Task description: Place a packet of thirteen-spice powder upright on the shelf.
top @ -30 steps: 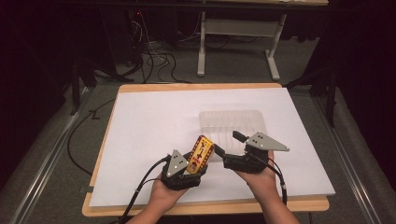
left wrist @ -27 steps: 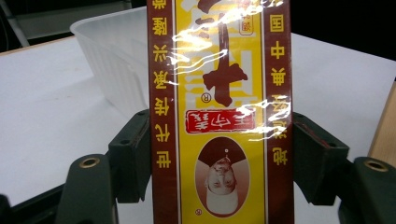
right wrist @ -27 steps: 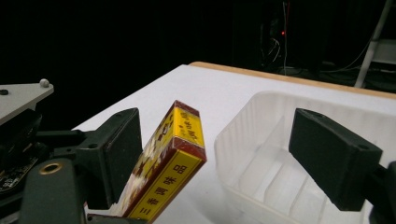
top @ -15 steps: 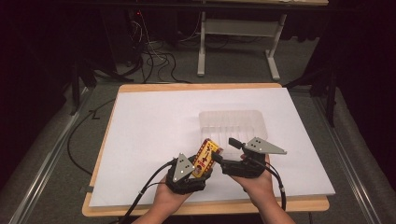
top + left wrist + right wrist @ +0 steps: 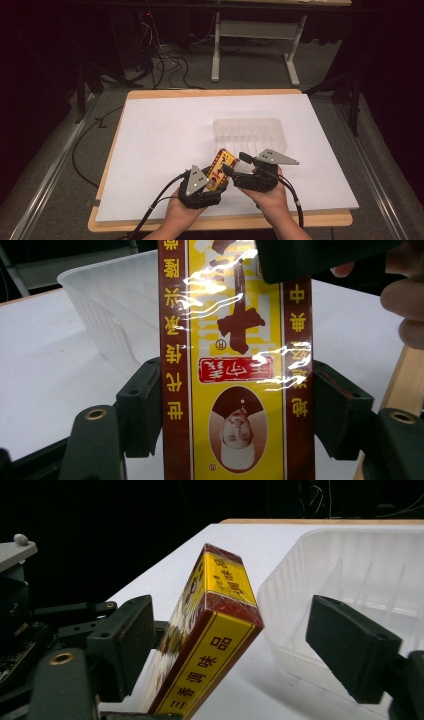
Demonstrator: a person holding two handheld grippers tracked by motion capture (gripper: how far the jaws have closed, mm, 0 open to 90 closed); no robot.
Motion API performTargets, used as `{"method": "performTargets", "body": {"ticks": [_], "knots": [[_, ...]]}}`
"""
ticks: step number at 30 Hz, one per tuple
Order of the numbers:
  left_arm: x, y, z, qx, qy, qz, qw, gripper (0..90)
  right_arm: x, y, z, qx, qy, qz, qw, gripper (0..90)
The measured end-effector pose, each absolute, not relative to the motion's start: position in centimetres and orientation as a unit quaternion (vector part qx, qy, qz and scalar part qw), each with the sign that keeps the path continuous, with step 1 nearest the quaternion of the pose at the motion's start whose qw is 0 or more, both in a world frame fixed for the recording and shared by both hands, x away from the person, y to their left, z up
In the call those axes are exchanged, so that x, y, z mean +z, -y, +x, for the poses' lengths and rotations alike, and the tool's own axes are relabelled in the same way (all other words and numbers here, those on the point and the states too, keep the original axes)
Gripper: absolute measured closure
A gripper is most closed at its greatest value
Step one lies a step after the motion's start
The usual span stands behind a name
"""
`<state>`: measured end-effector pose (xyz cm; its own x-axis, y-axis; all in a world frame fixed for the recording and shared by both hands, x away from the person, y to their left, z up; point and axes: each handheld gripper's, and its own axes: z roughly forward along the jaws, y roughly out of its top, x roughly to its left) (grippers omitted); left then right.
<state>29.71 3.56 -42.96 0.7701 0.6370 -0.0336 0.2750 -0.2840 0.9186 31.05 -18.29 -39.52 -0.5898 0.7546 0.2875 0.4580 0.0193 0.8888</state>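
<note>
Box [image 5: 220, 169], yellow and maroon, held tilted above the near part of the white table [image 5: 160, 145], just in front of the clear plastic tray [image 5: 250, 134]. From the high view: pinched low down by the left gripper [image 5: 212, 181], with the right gripper [image 5: 234, 165] brought up against its upper end. Compared with a second ago, right gripper closer to the box and lower; box and left hand barely shifted. Right jaws lately narrowing after standing wider, though not yet pressing. Probably a handover or a second grip being prepared, ahead of setting the box into the tray.

From the left gripper view: box [image 5: 235, 365] clamped between both black jaws on its narrow maroon edges, front face toward the camera. Glossy film wrap with wrinkled highlights, red seal, oval portrait printed upside down, rows of characters down the side bands. Tray [image 5: 115, 315] behind, translucent and ribbed, thin-walled. Dark body of the other gripper across the top corner, fingers [image 5: 407, 300] beside it.

From the right gripper view: box [image 5: 210, 635] slanting up between the spread jaws, a gap on either side, no pad touching. Sharp rectangular corners, stiff card under film. Tray [image 5: 360, 565] to one side, with moulded dividers and a rolled rim.
</note>
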Motion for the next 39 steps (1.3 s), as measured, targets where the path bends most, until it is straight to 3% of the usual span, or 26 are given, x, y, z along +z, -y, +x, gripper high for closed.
{"method": "performTargets", "body": {"ticks": [6, 7, 15, 28, 32, 39], "knots": [[-42.93, -3.47, 29.58, 0.175, -0.29, 0.782, 0.522, 32.6, -39.79, 18.38, 31.09, 0.558, -0.699, 0.43, 0.123, 37.4], [-42.96, -3.45, 29.6, 0.176, -0.291, 0.783, 0.521, 32.5, -39.84, 18.43, 31.08, 0.562, -0.699, 0.427, 0.117, 43.2], [-43.14, -3.33, 29.58, 0.184, -0.291, 0.785, 0.515, 32.4, -39.84, 18.49, 30.95, 0.568, -0.696, 0.424, 0.11, 54.8], [-43.29, -3.19, 29.68, 0.181, -0.295, 0.785, 0.513, 32.5, -39.9, 18.49, 31.0, 0.565, -0.699, 0.425, 0.109, 56.5], [-43.47, -3.08, 29.83, 0.172, -0.3, 0.786, 0.512, 32.3, -39.77, 18.56, 30.91, 0.572, -0.696, 0.423, 0.102, 63.0], [-43.53, -3.03, 29.91, 0.17, -0.299, 0.788, 0.511, 32.0, -39.55, 18.18, 30.52, 0.571, -0.699, 0.415, 0.114, 65.2]]}}
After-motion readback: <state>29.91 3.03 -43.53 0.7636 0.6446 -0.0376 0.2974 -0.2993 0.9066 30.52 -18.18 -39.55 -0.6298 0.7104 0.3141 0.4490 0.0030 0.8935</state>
